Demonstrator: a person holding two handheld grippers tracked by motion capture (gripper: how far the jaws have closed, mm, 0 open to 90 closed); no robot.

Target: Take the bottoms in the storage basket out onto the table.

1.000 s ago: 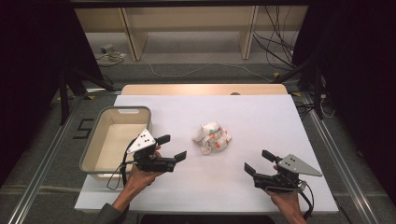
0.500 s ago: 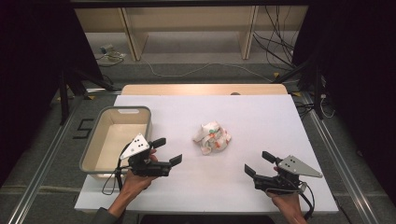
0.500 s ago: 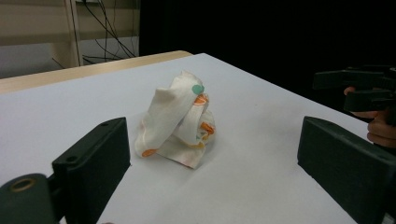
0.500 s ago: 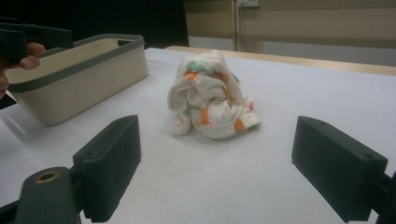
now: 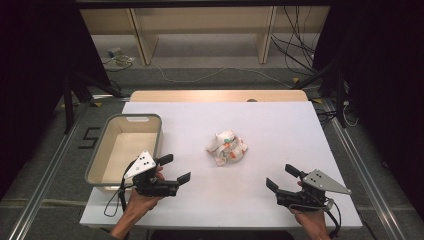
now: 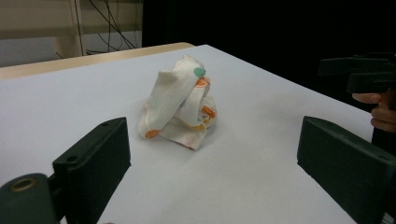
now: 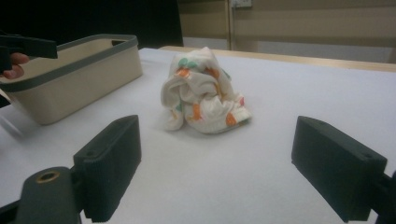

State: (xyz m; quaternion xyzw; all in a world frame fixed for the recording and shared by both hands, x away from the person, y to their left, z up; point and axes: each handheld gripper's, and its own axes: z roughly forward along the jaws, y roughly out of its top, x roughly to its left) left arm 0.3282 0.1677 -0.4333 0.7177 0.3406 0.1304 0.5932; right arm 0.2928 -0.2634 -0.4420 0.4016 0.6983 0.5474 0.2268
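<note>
A crumpled white cloth (image 5: 226,148) with orange and green spots lies bunched near the middle of the white table (image 5: 280,125). In the left gripper view the cloth (image 6: 181,103) stands a short way ahead of the jaws. In the right gripper view the cloth (image 7: 201,93) also lies ahead, untouched. My left gripper (image 5: 175,168) hovers at the front left beside the bin, open, with nothing between its jaws. My right gripper (image 5: 281,178) rests at the front right, open and empty too.
A beige bin (image 5: 125,146) with a grey rim stands on the table's left side, close behind my left hand; the bin (image 7: 74,70) looks empty. A wooden strip (image 5: 220,95) runs along the far edge. Cables and shelf legs lie on the floor beyond.
My left gripper has drawn back toward the front edge and slightly left, away from the cloth. The right gripper and the cloth have stayed put.
</note>
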